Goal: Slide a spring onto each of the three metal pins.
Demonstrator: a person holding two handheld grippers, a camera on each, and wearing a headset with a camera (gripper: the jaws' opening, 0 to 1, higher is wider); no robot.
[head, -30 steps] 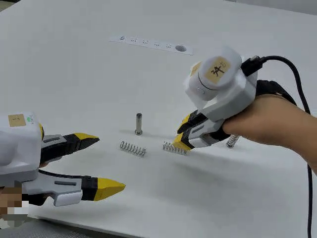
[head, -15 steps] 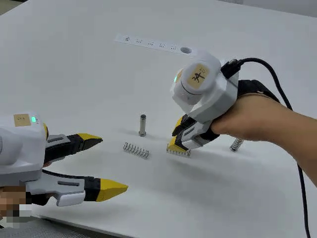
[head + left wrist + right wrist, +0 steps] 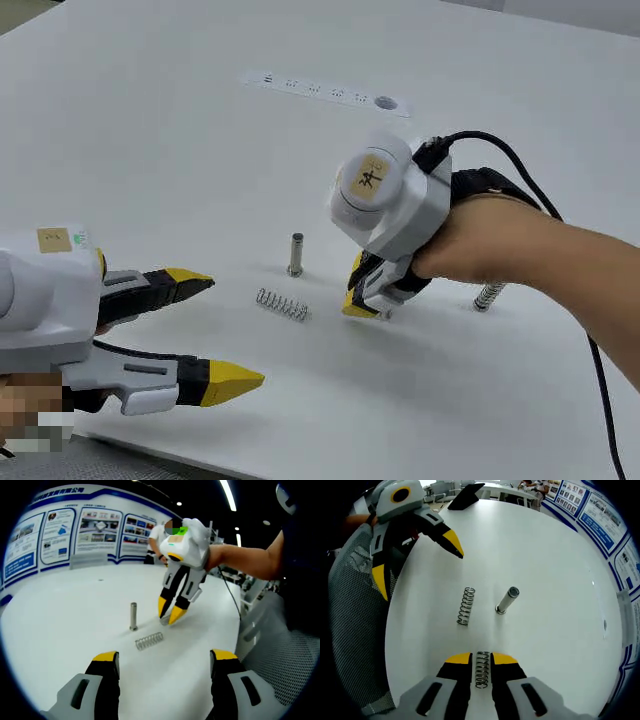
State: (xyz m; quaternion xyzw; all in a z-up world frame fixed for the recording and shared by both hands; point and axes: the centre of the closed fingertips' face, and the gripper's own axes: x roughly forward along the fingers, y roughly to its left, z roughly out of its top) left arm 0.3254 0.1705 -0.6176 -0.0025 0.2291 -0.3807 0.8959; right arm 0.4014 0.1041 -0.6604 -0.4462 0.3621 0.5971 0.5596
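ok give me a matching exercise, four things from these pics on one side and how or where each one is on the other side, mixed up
Things:
1. left gripper
2. right gripper
3. loose spring
4. bare pin

States:
a. standing upright on the table
b. fingers wide open, holding nothing
c. lying flat on its side, untouched
d. fingers closed on the other spring

Pairs: 1-b, 2-d, 3-c, 4-a
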